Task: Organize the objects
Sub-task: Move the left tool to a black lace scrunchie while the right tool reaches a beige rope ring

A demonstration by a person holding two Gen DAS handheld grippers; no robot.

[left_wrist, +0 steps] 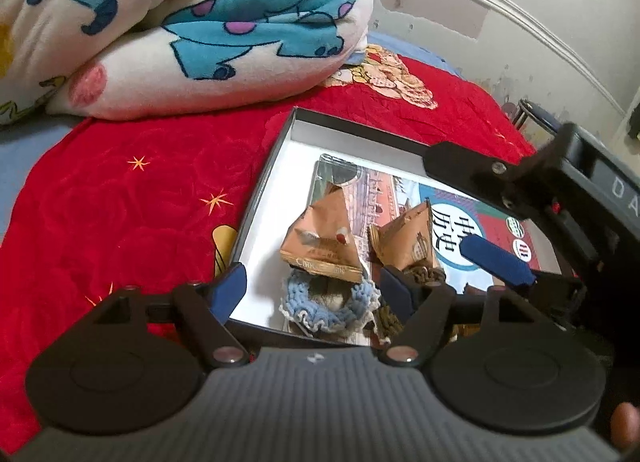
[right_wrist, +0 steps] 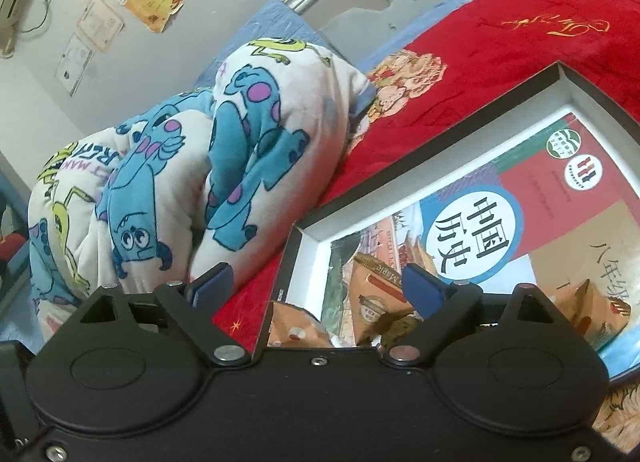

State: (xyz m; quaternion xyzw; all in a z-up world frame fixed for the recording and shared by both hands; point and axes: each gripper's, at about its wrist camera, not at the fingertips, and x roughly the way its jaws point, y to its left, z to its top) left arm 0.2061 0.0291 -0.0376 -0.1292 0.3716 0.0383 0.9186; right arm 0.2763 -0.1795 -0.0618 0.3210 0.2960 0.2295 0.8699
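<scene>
the box (left_wrist: 280, 150) on the red blanket (left_wrist: 120, 202) is seen from close above through the left wrist view, angled steeply down. from the right wrist view the same box (right_wrist: 400, 186) is caught lower, flatter. shared: box, book (left_wrist: 492, 218) (right_wrist: 520, 198), cartoon quilt (left_wrist: 200, 22) (right_wrist: 200, 166) at the far side.

A crinkled, faintly shiny red cloth bedspread (left_wrist: 132, 190) is seen under a soft fleece blanket (left_wrist: 192, 22). The cardboard box (left_wrist: 260, 190) is lined matt white; a glossy paper book (right_wrist: 500, 206) lies inside with creased brown paper packets (left_wrist: 320, 238) and a blue knitted ring (left_wrist: 332, 302).
</scene>
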